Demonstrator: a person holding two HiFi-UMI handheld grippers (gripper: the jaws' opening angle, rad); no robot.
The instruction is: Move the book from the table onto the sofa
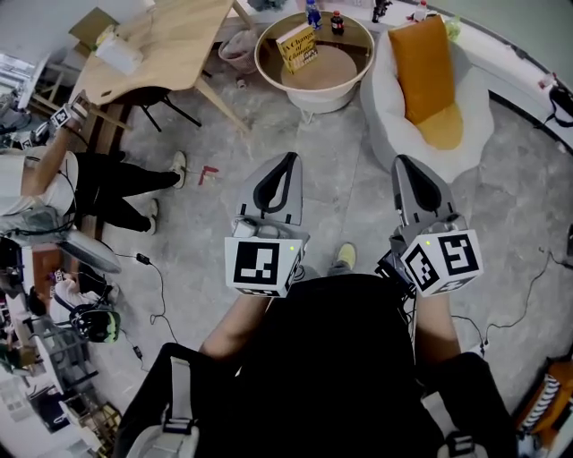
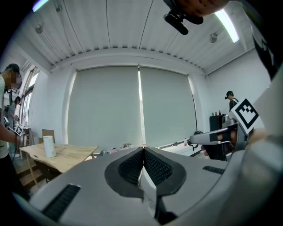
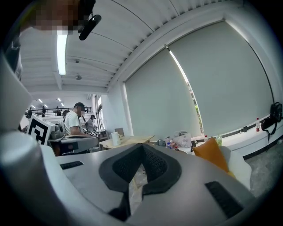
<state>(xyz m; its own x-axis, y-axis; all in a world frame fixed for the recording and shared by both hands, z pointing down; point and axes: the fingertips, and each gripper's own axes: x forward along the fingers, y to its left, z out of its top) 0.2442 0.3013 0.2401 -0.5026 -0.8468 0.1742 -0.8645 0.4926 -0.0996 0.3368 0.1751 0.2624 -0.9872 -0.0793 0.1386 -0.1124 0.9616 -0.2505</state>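
Well beyond left gripper [image 1: 288, 158] and right gripper [image 1: 401, 162], book [image 1: 298, 46]

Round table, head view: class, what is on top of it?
A yellow book lies on the round table; two small bottles stand at its far edge. The tabletop under the book is covered.

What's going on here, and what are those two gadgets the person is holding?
A person holds the left gripper and the right gripper out in front, both with jaws shut and empty. The book is on the round table ahead, not yet picked up. The sofa sits just right of the table.
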